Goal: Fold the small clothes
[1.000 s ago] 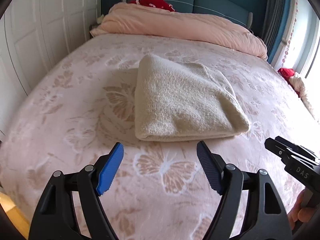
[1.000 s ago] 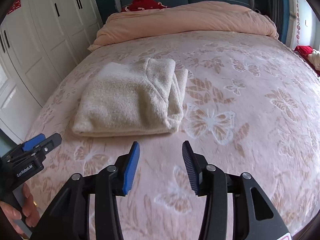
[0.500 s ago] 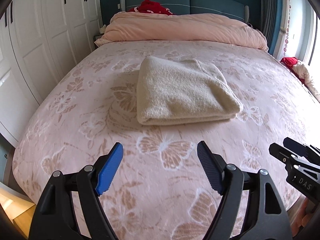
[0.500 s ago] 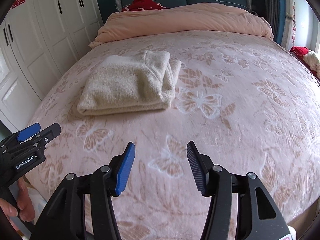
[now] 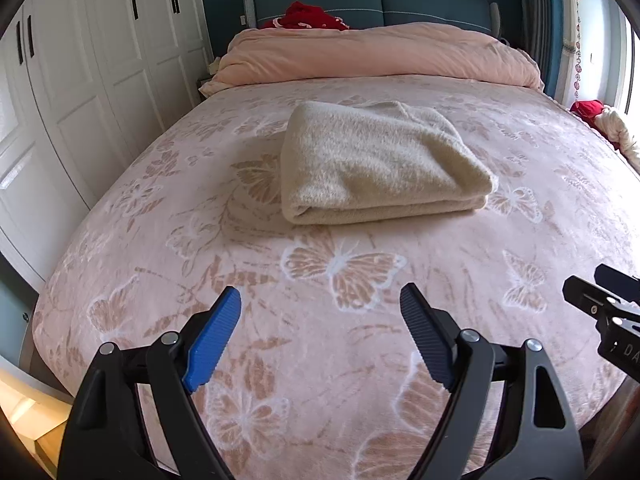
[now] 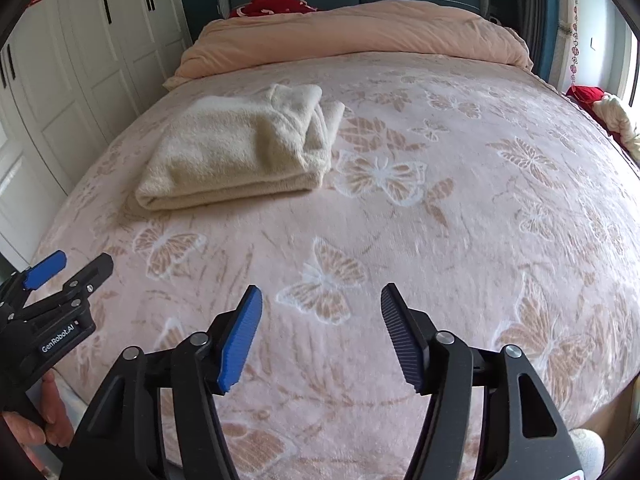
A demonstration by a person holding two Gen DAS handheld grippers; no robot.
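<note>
A cream fuzzy garment (image 5: 376, 164) lies folded into a thick rectangle on the pink butterfly blanket (image 5: 344, 280) of the bed; it also shows in the right wrist view (image 6: 244, 152), at the left. My left gripper (image 5: 320, 336) is open and empty, held back near the foot of the bed, well short of the garment. My right gripper (image 6: 320, 332) is open and empty too, to the right of the left one. Each gripper shows at the edge of the other's view: the right one (image 5: 608, 312) and the left one (image 6: 60, 280).
A rolled pink duvet (image 5: 376, 56) lies across the head of the bed, with a red item (image 5: 312, 16) against the blue headboard. White wardrobe doors (image 5: 80, 80) line the left side. Red and cream cloth (image 5: 604, 120) lies at the bed's right edge.
Both grippers have pulled back from the folded garment toward the foot of the bed and risen, so more of the bed shows. The right gripper's jaws have opened wider. The garment has not moved.
</note>
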